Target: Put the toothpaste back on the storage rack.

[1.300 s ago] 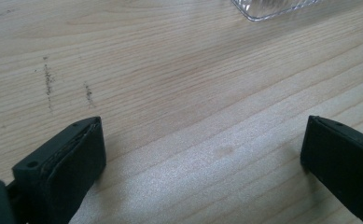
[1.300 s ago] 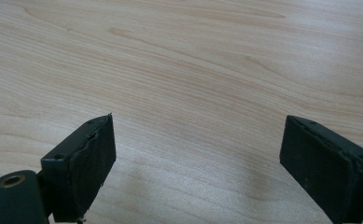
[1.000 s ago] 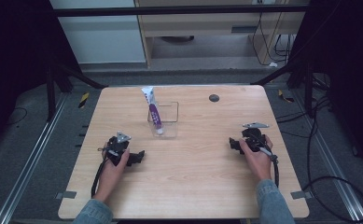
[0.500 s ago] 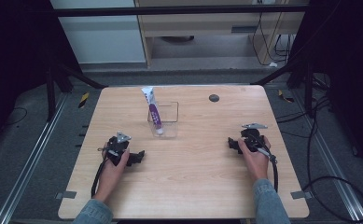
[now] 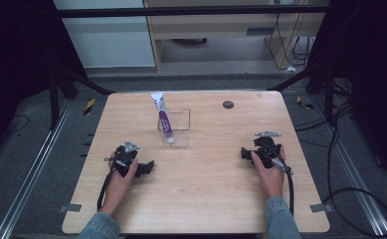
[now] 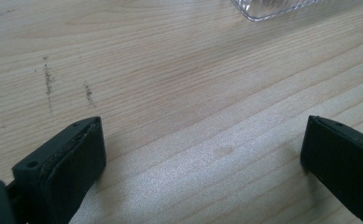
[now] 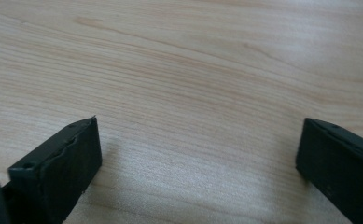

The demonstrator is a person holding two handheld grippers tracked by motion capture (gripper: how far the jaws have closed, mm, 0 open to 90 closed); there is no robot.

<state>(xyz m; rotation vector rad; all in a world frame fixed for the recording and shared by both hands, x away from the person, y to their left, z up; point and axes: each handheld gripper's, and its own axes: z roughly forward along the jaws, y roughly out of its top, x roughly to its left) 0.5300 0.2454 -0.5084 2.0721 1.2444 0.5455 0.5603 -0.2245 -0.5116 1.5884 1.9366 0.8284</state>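
Down on the pale wooden surface, a clear square container sitting just back of centre, toothpaste tube standing in it cap-down and leaning toward the far left, white top poking out above the rim. Off to the near left, left tongs resting low on the wood in the person's left hand, pointing toward the middle, grey three-cornered plate on top, cable trailing back along the forearm. Over on the right, right tongs likewise down on the wood in the right hand, aimed inward at the left pair, well apart from the container. From the left gripper view, jaws spread wide with bare wood grain between, a corner of the clear container peeking in at the top edge, a few dark scuff marks off to the left. From the right gripper view, jaws just as wide, gripping nothing. Small dark round spot near the far edge
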